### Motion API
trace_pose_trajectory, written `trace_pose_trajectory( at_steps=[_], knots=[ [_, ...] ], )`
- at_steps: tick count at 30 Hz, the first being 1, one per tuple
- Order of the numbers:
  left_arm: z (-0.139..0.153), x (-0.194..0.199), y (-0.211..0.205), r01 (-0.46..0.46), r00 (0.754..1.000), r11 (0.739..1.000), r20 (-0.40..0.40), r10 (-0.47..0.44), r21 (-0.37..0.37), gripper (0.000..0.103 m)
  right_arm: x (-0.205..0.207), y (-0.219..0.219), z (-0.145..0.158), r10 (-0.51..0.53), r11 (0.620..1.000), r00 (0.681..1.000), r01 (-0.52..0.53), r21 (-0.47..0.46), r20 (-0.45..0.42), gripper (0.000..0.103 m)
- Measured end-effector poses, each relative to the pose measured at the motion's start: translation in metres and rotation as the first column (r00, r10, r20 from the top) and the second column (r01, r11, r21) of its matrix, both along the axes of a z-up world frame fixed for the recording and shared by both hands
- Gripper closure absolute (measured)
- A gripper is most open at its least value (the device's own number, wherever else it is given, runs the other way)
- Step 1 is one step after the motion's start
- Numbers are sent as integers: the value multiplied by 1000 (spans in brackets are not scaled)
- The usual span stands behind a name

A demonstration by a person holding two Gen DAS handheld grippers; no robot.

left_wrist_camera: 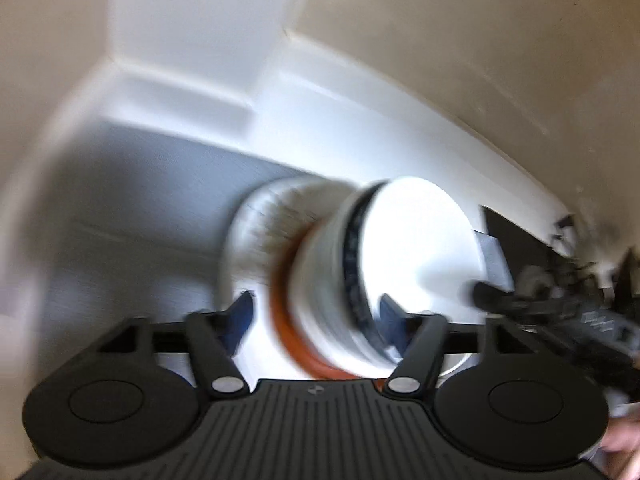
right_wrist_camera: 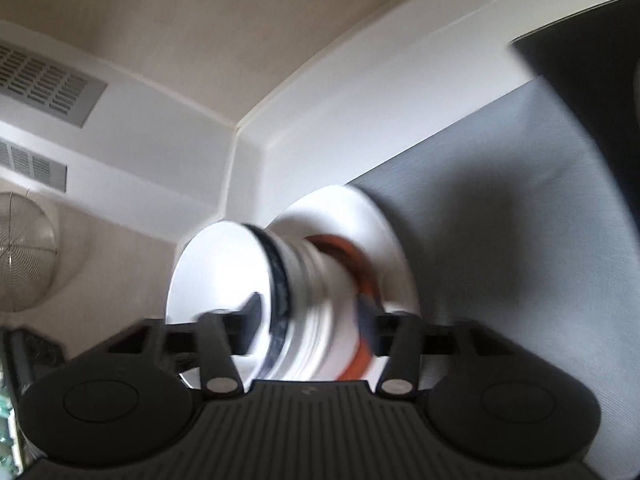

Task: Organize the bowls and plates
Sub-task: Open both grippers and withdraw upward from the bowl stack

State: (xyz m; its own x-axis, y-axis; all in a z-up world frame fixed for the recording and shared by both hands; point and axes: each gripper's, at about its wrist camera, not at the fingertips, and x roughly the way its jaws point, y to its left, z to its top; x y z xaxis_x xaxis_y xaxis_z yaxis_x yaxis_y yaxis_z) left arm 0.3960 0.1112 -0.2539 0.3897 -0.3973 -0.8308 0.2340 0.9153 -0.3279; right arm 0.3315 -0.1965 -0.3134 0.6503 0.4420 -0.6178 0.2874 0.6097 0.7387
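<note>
The stack [left_wrist_camera: 340, 280] of plates and bowls sits between my two tools, turned on its side in both views: its long axis runs left to right, the white plate face [left_wrist_camera: 416, 240] toward my right tool [right_wrist_camera: 308, 320] and the orange-rimmed bowl [left_wrist_camera: 280, 304] farther along. My left tool [left_wrist_camera: 316, 316] is spread wide, one finger on each side of the stack; my right tool likewise straddles it. Blur hides whether the pads press it. Behind lie a grey surface [left_wrist_camera: 140, 208] and white walls [left_wrist_camera: 192, 40].
</note>
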Motion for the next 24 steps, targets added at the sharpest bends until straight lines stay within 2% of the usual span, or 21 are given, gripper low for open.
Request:
trace_pose_trajectory(
  at_steps=[1, 3, 5, 8, 11, 15, 18, 21, 24],
  knots=[
    [11, -11, 5, -9, 999, 1000, 49, 8, 23, 19, -10, -1, 7, -27, 999, 1000, 26, -33, -5, 26],
    [34, -34, 9, -19, 990, 997, 140, 8, 78, 18, -33, 0, 22, -57, 993, 998, 55, -104, -18, 21],
    [59, -61, 8, -23, 965, 991, 262, -13, 132, 14, -58, 8, 44, -50, 980, 999, 49, -195, 0, 17],
    [96, -96, 0, -55, 938, 981, 346, -14, 187, 8, -98, 26, 76, -58, 938, 997, 69, -340, 43, 5],
    [129, -129, -7, -84, 938, 984, 346, 26, 154, 8, -131, 43, 104, -66, 881, 997, 78, -466, 42, 1],
    [169, -176, -30, -145, 938, 978, 337, 87, 149, 11, -166, 53, 138, -47, 833, 999, 49, -551, 17, 1],
    [193, -215, -51, -121, 942, 979, 329, 62, 165, 12, -190, 58, 167, -30, 794, 999, 30, -607, 9, 0],
    [210, -249, -69, -127, 950, 977, 303, 70, 171, 13, -220, 58, 193, -12, 781, 999, 31, -623, 34, 0],
    [225, -281, -76, -192, 943, 968, 304, 137, 159, 13, -244, 56, 210, -13, 765, 1000, 25, -644, 23, 0]
  ],
)
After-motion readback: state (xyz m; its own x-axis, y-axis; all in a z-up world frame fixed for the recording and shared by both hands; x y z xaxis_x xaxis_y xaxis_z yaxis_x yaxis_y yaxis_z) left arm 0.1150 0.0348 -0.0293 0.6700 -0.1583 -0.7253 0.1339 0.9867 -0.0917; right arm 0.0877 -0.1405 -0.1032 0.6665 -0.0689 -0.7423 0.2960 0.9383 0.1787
